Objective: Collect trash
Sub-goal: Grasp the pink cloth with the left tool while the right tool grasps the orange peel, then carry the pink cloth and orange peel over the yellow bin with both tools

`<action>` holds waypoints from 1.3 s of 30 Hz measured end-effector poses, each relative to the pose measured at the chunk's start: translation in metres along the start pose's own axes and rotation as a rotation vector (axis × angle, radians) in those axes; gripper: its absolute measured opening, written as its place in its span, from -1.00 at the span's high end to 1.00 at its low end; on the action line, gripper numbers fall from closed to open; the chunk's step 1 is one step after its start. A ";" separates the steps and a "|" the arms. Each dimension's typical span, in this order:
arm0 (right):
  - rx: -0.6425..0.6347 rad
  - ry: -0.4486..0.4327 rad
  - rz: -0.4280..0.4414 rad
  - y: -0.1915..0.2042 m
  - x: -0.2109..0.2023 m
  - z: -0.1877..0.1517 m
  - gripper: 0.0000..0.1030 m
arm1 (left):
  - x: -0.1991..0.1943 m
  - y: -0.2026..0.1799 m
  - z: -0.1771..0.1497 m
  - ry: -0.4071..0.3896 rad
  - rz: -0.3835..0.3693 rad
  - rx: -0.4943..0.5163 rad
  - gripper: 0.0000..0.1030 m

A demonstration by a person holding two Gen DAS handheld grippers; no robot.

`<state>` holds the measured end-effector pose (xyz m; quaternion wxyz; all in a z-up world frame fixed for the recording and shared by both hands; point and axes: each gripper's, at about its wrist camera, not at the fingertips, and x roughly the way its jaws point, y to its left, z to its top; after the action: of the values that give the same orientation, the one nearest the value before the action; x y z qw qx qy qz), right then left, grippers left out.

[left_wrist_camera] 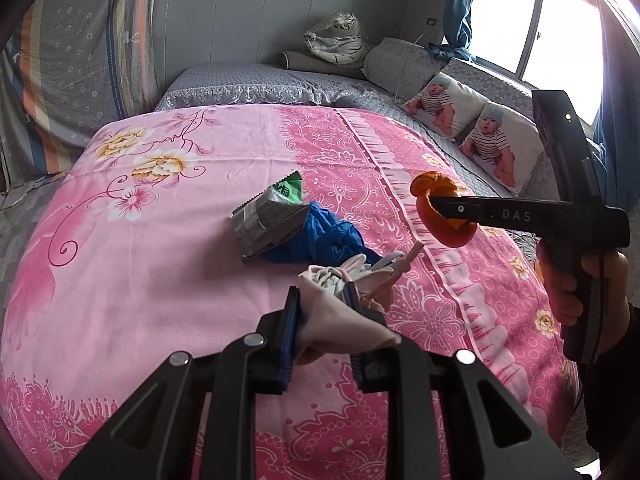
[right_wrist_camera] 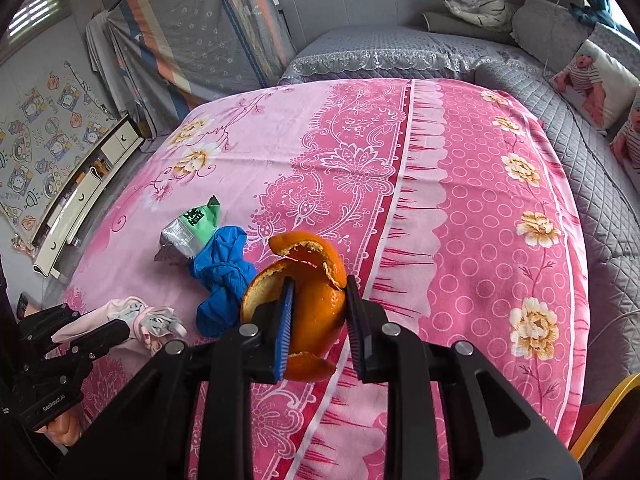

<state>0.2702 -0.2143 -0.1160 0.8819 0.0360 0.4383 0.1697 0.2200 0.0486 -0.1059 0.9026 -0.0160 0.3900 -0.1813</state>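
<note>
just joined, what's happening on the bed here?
A person is clearing trash off the pink bedspread with two handheld grippers. The right gripper is shut on an orange peel; the left gripper is shut on a pale crumpled bag. A blue crumpled bag and a silver-green snack wrapper lie on the bed, not yet picked up.

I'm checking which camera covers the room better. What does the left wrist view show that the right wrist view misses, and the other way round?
Only the left wrist view shows the bright window and the hand holding the right tool. Only the right wrist view shows the white drawer cabinet and cartoon wall sheet. Both show the orange peel, pale cloth, blue bag, snack wrapper and pink bedspread.
</note>
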 end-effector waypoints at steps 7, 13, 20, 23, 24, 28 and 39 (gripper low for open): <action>0.018 -0.037 -0.008 -0.010 -0.023 -0.006 0.55 | -0.018 -0.018 0.003 -0.033 -0.003 0.015 0.60; 0.045 -0.060 -0.017 -0.025 -0.043 -0.016 0.56 | -0.028 -0.040 0.008 -0.052 -0.025 0.040 0.60; 0.095 -0.099 -0.040 -0.051 -0.064 -0.027 0.55 | -0.031 -0.070 0.017 -0.068 -0.063 0.063 0.60; 0.118 -0.114 -0.053 -0.064 -0.073 -0.033 0.55 | -0.030 -0.085 0.020 -0.070 -0.087 0.077 0.60; 0.124 -0.121 -0.062 -0.069 -0.076 -0.034 0.55 | -0.029 -0.089 0.021 -0.070 -0.093 0.081 0.60; 0.171 -0.147 -0.082 -0.092 -0.090 -0.043 0.55 | -0.026 -0.110 0.026 -0.068 -0.127 0.099 0.60; 0.297 -0.209 -0.174 -0.157 -0.134 -0.082 0.55 | -0.009 -0.170 0.037 -0.048 -0.234 0.148 0.60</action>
<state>0.1724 -0.4130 -0.0975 0.9189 0.1450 0.3663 0.0216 0.1871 -0.1112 -0.0452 0.8831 0.0009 0.3493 -0.3131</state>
